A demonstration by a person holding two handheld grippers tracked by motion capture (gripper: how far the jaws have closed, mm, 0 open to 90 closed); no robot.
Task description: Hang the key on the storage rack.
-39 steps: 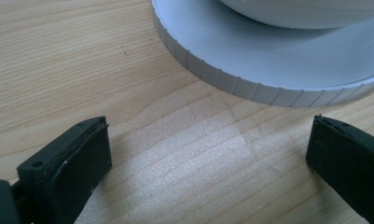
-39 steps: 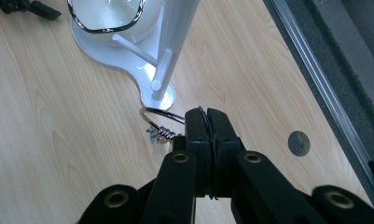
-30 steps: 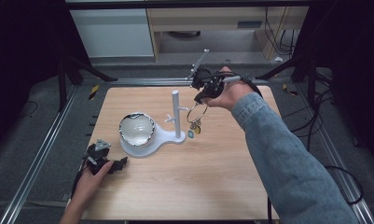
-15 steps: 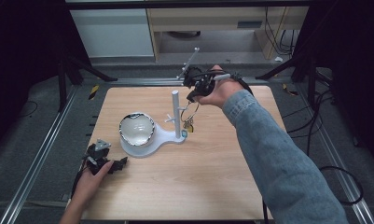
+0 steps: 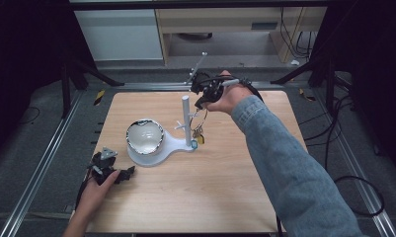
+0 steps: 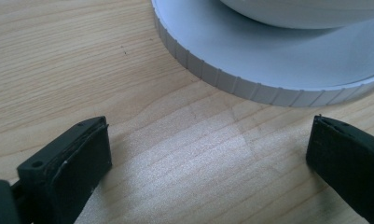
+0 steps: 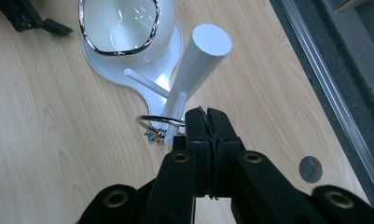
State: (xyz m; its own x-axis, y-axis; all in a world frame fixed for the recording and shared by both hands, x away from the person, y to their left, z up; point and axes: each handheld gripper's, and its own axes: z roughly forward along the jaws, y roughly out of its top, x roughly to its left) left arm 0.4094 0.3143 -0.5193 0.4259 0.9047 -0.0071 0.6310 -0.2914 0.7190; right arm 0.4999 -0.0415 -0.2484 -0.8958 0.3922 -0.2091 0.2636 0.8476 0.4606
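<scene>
A white stand has a round base [image 5: 172,147], an upright post [image 5: 186,118] and thin pegs [image 7: 145,82]. A white bowl [image 5: 144,136] with a shiny rim sits on the base. My right gripper [image 5: 204,100] is just right of the post top, shut on a metal key ring [image 7: 153,120] whose keys [image 5: 198,135] hang beside the post. In the right gripper view the jaws [image 7: 207,116] pinch the ring, which seems looped over a peg's tip [image 7: 170,133]. My left gripper [image 5: 117,173] rests open on the table at the front left, facing the base rim [image 6: 231,86], with nothing between its jaws.
The wooden table [image 5: 225,187] has bare room in front and to the right of the stand. Metal rails [image 5: 47,158] run along both its sides, and a cabinet stands beyond the far edge. A round hole [image 7: 310,169] is in the tabletop near the right edge.
The right hand has moved left and slightly away from me, carrying the ring and keys from right of the stand up against the post. The left hand has stayed still.
</scene>
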